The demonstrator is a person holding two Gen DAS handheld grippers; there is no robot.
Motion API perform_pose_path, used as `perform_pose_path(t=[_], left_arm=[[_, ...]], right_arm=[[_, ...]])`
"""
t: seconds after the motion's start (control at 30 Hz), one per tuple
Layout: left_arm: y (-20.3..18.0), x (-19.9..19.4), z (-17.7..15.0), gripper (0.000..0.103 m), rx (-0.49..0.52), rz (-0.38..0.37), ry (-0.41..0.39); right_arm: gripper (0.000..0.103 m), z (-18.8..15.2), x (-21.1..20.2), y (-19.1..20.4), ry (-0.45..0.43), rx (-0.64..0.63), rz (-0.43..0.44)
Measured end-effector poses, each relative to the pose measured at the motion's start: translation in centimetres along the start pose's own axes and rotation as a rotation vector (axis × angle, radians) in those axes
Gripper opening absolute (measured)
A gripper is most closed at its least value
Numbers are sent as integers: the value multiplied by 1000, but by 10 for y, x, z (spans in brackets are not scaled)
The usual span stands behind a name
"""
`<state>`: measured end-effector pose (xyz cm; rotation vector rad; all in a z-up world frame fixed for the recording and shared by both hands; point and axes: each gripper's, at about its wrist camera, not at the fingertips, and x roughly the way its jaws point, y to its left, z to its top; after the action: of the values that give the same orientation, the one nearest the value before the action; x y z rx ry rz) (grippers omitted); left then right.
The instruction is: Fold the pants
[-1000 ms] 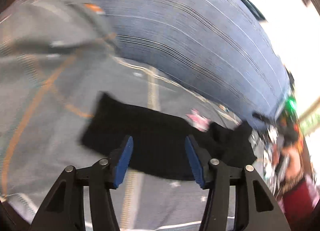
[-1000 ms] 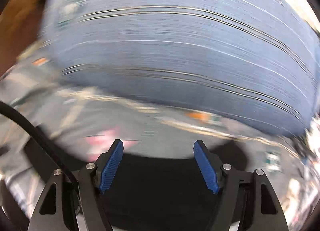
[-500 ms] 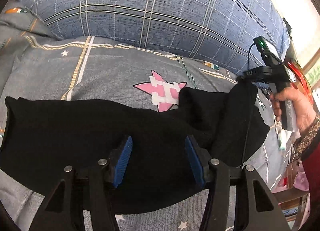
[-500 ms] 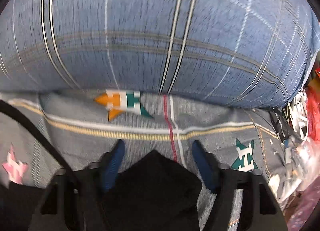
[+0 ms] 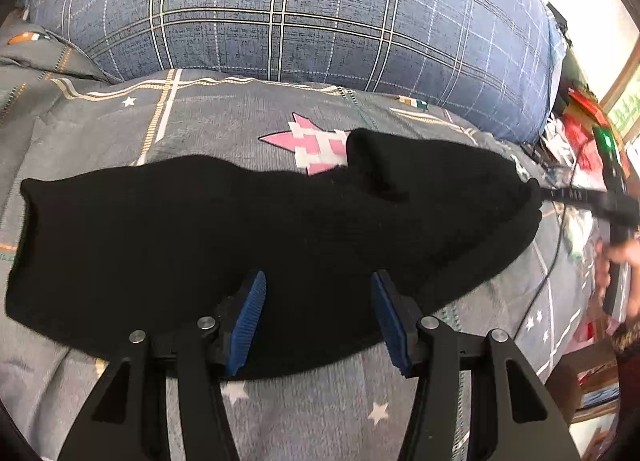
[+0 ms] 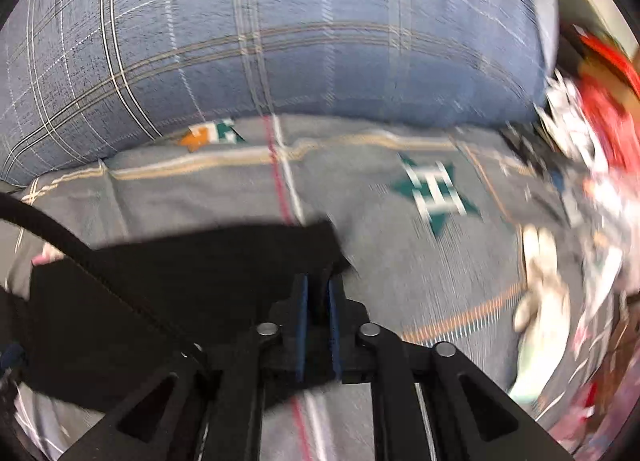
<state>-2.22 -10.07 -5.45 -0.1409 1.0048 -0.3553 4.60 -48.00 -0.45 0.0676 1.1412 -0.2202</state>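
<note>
The black pants (image 5: 248, 229) lie stretched left to right across the grey star-patterned bedsheet (image 5: 224, 117). My left gripper (image 5: 318, 285) is open, its blue pads hovering over the near edge of the pants at the middle. My right gripper (image 6: 318, 293) is shut on the right end of the pants (image 6: 208, 273); in the left wrist view it (image 5: 536, 187) shows at the far right, pinching the cloth's tip. A raised fold (image 5: 376, 157) sits on the pants near that end.
A large blue plaid pillow (image 5: 312, 17) lies along the back of the bed. Clutter with red items (image 6: 600, 93) stands off the bed's right edge. A black cable (image 6: 80, 249) crosses the right wrist view.
My right gripper has closed on the right end of the pants. The left gripper's view has settled over the pants, which now lie more stretched out.
</note>
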Motion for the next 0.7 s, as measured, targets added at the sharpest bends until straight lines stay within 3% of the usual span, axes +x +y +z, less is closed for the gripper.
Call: perform_pose_path(t=[0.07,0.1,0.13,0.2,0.27,0.4,0.5,0.6,0.63,0.7], left_arm=[[-2,-4,-4,53,13,10,3],[-2,-7,-6,53,18,15,7],[-2,-10,-8,53,20,17,11],[0,-17,-13,53,13,26,17],[4,-21,-17,53,-13,35,26],[17,-39,-23,53,-116,17,10],[30,-56,-29,53,-195,12,-29],[42,-68,-33,53,-237,23,-46],[46,-73,-35,54,-246,26,-52],[57,-81,-39,54,-264,45,-62]], right_arm=[[14,-20,2,-13,9,19,-22],[19,-25,4,-19,11,28,-32],[33,-30,1,-25,9,47,-54],[44,-34,-5,-37,-22,80,-88],[45,-32,-25,-38,-82,109,-103],[48,-13,-59,0,-184,88,111],[63,0,-52,48,-181,-14,192],[63,-6,-23,83,-150,-123,105],[62,-15,-14,86,-131,-145,60],[62,-36,-5,77,-104,-122,61]])
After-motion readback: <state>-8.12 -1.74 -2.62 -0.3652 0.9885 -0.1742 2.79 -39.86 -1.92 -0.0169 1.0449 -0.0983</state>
